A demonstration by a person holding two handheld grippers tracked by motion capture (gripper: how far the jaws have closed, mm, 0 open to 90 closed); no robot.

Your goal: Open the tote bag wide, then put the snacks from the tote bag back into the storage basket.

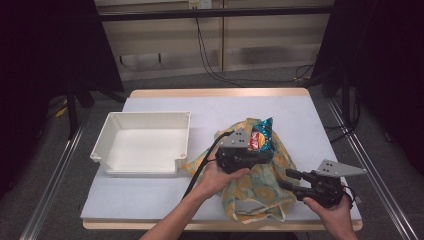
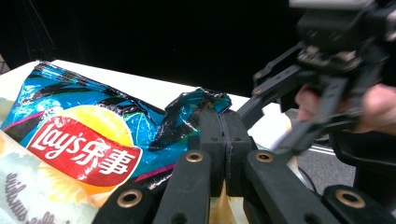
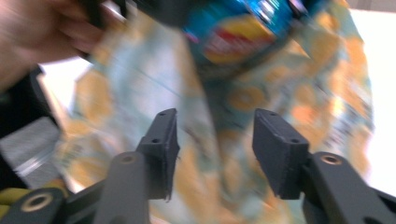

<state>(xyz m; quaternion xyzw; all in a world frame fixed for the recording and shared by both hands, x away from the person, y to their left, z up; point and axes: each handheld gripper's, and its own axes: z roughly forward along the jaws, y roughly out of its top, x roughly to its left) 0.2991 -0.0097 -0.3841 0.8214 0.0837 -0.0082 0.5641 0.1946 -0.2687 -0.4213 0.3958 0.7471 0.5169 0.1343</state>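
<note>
A blue Lay's chips bag (image 1: 261,137) sticks out of the top of a flowered yellow cloth bag (image 1: 260,187) lying on the table. My left gripper (image 1: 267,152) is at the chips bag's near side. In the left gripper view its jaws (image 2: 225,114) are pressed together on the crumpled corner of the chips bag (image 2: 88,135). My right gripper (image 1: 291,179) hangs open just right of the cloth bag's lower part. In the right gripper view its jaws (image 3: 215,144) stand apart over the blurred cloth bag (image 3: 327,93), holding nothing, with the chips bag (image 3: 233,37) beyond.
An empty white plastic bin (image 1: 150,115) sits on the left half of the table. The pale tabletop (image 1: 300,107) lies bare behind the bags. Metal rails run along both sides, and cables trail on the floor behind.
</note>
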